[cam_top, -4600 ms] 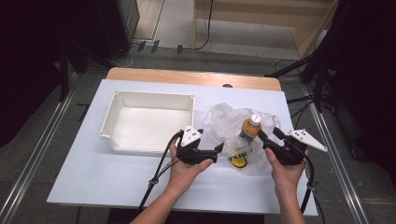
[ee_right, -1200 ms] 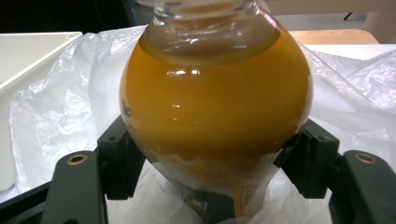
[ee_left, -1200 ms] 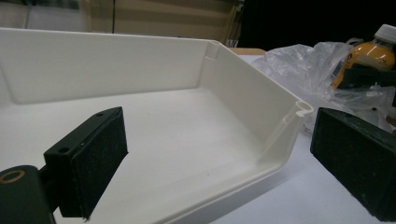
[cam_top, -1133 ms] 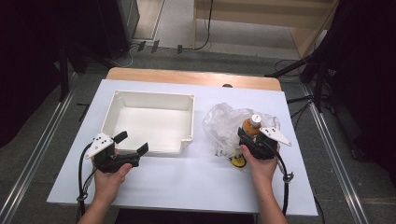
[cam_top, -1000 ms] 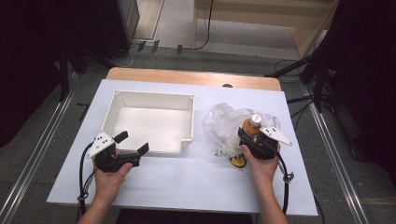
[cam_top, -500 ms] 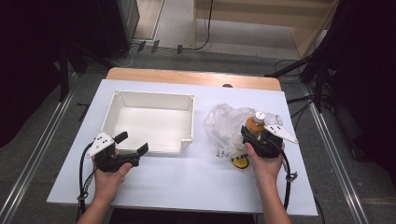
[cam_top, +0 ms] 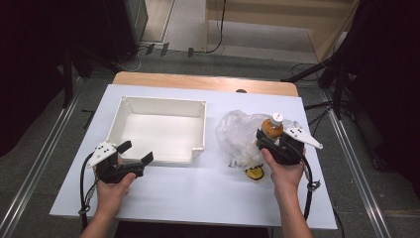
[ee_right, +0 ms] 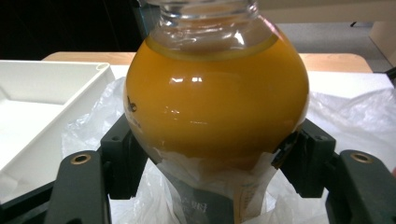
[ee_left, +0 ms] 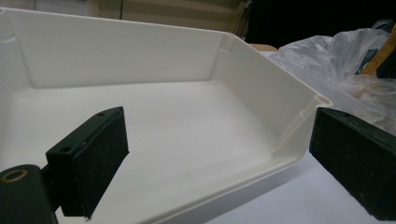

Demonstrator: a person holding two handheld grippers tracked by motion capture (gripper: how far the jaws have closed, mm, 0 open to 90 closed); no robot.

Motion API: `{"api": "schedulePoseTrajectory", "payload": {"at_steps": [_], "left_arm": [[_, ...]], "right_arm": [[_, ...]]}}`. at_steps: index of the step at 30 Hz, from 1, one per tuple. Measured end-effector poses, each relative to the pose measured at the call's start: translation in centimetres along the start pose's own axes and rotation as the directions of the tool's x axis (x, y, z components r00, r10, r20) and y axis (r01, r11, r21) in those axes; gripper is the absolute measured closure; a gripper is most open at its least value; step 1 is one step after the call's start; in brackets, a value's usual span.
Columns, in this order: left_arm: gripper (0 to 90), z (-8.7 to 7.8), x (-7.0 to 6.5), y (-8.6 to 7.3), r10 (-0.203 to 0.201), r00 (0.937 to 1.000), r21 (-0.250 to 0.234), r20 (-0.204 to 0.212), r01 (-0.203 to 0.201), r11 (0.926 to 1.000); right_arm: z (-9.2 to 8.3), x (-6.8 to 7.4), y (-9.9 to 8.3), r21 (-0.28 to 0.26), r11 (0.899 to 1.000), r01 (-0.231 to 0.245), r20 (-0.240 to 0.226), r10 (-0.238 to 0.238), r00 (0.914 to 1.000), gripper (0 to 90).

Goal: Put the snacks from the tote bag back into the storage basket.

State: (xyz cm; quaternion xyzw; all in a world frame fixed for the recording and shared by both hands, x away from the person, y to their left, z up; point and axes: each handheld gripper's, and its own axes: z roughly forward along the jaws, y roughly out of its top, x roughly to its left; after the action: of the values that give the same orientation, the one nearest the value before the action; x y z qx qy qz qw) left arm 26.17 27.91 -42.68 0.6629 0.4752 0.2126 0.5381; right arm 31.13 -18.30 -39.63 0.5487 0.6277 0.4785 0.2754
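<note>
The right hand-held gripper (cam_top: 271,140) pinches a round-bellied clear bottle of orange juice with a white cap (cam_top: 272,127); in the right gripper view its two black jaws press on either side of the bottle (ee_right: 215,109) just under the widest part, over a pale label. Compared with the high view about a second ago, the bottle and this hand-held gripper sit a little higher over the crumpled clear plastic bag (cam_top: 237,136), which lies on the right half of the white surface (cam_top: 198,191). A small yellow and black item (cam_top: 255,173) lies on the surface at the bag's near edge, just beside the person's right hand (cam_top: 285,171); what it is cannot be made out.

The left hand-held gripper (cam_top: 136,152) rests where it was a second ago, near the front left corner of the white rectangular plastic tray (cam_top: 200,126), with its jaws spread wide and nothing between them. In the left gripper view the pads frame the tray's near rim (ee_left: 299,140) and the bag (ee_left: 336,60) shows beyond it.

The bottle's cap is cut off at the top of the right gripper view, and its label text is too blurred to read. The tray has nothing in it; the bag's contents are hidden by its folds.
</note>
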Motion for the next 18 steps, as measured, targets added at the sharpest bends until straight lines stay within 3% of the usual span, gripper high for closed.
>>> {"api": "schedulePoseTrajectory", "payload": {"at_steps": [11,18], "left_arm": [[4.9,0.2,0.0,0.0,-0.009,0.9999,-0.003,0.005,0.009,1.0],[4.9,0.2,-0.1,0.0,-0.009,0.9999,-0.003,0.004,0.009,1.0]], "right_arm": [[-1.7,0.0,1.4,-0.018,1.0,-0.003,-0.01,0.003,0.9999,33.3],[-3.0,0.6,2.4,-0.04,0.999,0.017,-0.028,-0.018,0.9994,33.3]]}}
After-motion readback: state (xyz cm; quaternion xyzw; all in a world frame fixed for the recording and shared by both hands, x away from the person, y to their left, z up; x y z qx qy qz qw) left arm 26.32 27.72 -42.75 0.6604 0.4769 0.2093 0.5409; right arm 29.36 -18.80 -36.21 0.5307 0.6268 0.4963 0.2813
